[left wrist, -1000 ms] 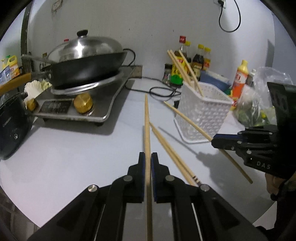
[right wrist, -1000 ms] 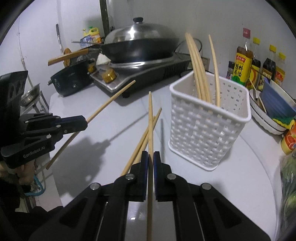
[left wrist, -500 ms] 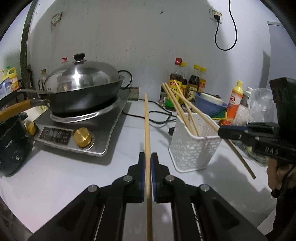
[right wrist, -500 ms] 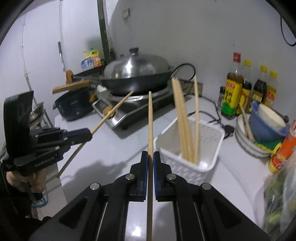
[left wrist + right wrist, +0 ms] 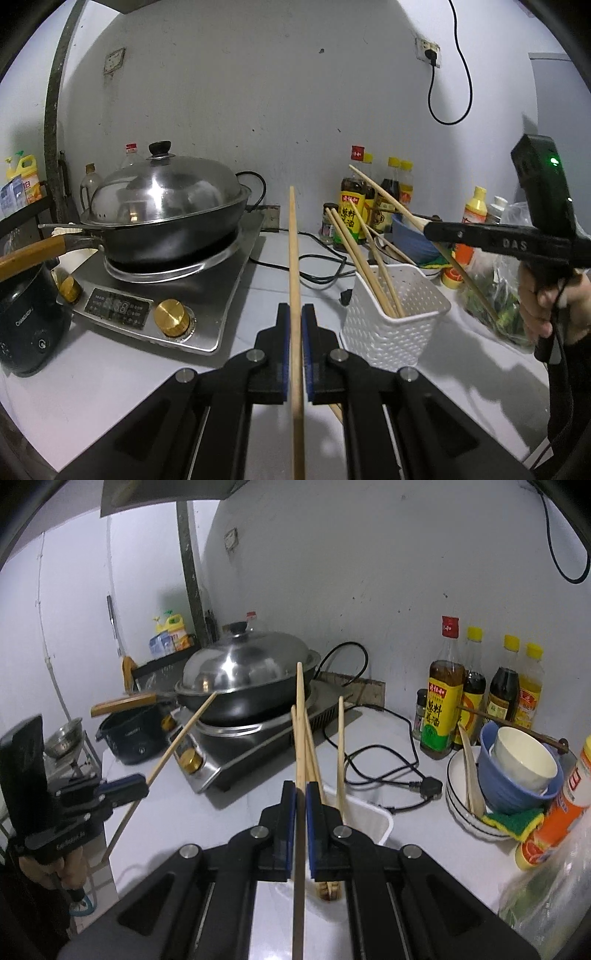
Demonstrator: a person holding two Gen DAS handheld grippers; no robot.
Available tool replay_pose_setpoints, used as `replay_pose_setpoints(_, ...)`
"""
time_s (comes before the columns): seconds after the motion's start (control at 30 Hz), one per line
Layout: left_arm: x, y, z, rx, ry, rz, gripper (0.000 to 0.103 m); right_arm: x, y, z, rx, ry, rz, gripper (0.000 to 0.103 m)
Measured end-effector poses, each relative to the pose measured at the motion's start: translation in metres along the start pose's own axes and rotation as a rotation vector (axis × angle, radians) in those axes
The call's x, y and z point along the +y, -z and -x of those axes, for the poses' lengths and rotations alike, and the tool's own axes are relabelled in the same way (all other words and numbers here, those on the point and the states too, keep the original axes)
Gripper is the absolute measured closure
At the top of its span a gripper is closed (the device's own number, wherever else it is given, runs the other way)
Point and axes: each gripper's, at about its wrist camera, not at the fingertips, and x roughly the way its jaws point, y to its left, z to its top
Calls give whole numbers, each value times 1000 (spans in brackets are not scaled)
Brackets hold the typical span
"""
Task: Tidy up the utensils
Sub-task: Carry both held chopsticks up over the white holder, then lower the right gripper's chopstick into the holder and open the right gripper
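Both claws clamping one chopstick each, above the counter.

My left gripper (image 5: 294, 325) is pinching a long pale wooden chopstick (image 5: 293, 258) between its blue pads; my right gripper (image 5: 301, 805) is clamping a second wooden chopstick (image 5: 300, 720) the same way. The white perforated plastic basket (image 5: 399, 325), already holding three upright chopsticks (image 5: 364, 266), is standing just below and beyond my right gripper, beside the lidded black wok (image 5: 166, 218) sitting on the silver induction cooker (image 5: 207, 295).

I read "DAS" on the arm of my right gripper (image 5: 428, 229), at the right of the left-wrist view. "CHANGHONG" ran down the black cooker (image 5: 26, 317) at lower left. The bottle labels (image 5: 441, 709) stayed unreadable to me.
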Motion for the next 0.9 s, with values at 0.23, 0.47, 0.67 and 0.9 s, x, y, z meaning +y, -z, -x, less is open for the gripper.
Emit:
replay_pose_setpoints(0.23,18,1,-3,-11,-1,27,98,-8,-21,-23,-3,8,-23,98)
replay_pose_setpoints(0.47,39,3,-13,-8,-30,46,98,-4,-35,-50,18,26,-18,98)
replay_pose_setpoints(0.67,46,6,-21,1,-25,59,98,0,-43,-66,29,48,10,98)
replay_pose_setpoints(0.9,50,10,-33,23,-26,71,98,2,-41,-89,55,80,46,98)
